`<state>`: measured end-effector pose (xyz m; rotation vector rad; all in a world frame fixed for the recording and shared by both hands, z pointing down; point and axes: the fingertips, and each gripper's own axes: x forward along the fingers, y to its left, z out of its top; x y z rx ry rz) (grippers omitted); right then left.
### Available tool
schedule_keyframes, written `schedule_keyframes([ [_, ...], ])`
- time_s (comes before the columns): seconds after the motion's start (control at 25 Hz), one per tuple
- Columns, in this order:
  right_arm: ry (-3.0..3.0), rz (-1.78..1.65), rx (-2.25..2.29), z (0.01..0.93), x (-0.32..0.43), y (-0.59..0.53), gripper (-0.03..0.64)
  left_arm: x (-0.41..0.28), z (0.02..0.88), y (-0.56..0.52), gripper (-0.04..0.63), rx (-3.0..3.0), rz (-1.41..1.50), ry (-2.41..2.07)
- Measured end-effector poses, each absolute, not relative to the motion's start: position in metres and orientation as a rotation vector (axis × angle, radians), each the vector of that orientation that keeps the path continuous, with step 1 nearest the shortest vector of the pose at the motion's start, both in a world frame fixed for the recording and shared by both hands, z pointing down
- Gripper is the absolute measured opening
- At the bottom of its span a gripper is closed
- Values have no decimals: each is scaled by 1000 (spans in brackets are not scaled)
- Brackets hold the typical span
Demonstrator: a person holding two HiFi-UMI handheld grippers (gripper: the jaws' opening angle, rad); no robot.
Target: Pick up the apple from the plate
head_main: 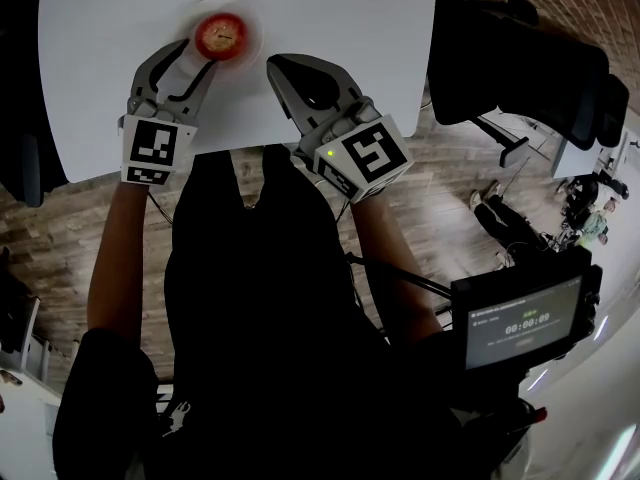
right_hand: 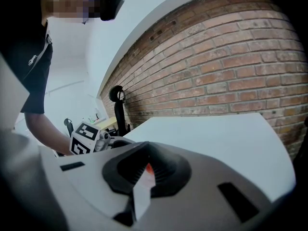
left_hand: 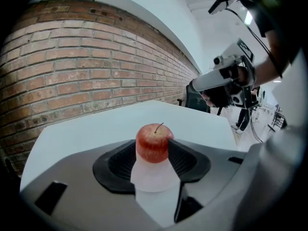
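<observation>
A red apple (head_main: 220, 34) with a short stem sits on a small white plate (head_main: 247, 12) near the far edge of the white table (head_main: 360, 28). My left gripper (head_main: 198, 55) is at the plate's near left side, open. In the left gripper view the apple (left_hand: 153, 143) stands in the gap just past the jaw tips, and the pads do not press on it. My right gripper (head_main: 276, 66) rests over the table to the right of the plate, shut and empty. Through its narrow slit, the right gripper view shows only a red sliver of the apple (right_hand: 149, 169).
The table's near edge runs just behind both grippers. A black office chair (head_main: 530, 68) stands to the right of the table, and a small screen (head_main: 525, 320) hangs at the lower right. A brick wall (left_hand: 72, 71) rises beyond the table.
</observation>
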<state>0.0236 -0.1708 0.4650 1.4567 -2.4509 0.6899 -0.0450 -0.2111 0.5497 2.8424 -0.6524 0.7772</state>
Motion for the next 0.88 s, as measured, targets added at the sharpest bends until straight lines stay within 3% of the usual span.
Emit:
schedule_keyframes([
  [0.28,-2454,694,1449,466,24,-168,2,-43,552,-206,209,2846,796,-635],
  [0.88,-2436,700,1462,468,30,-165,2,-37,556,-211,316,2849,800,-639],
])
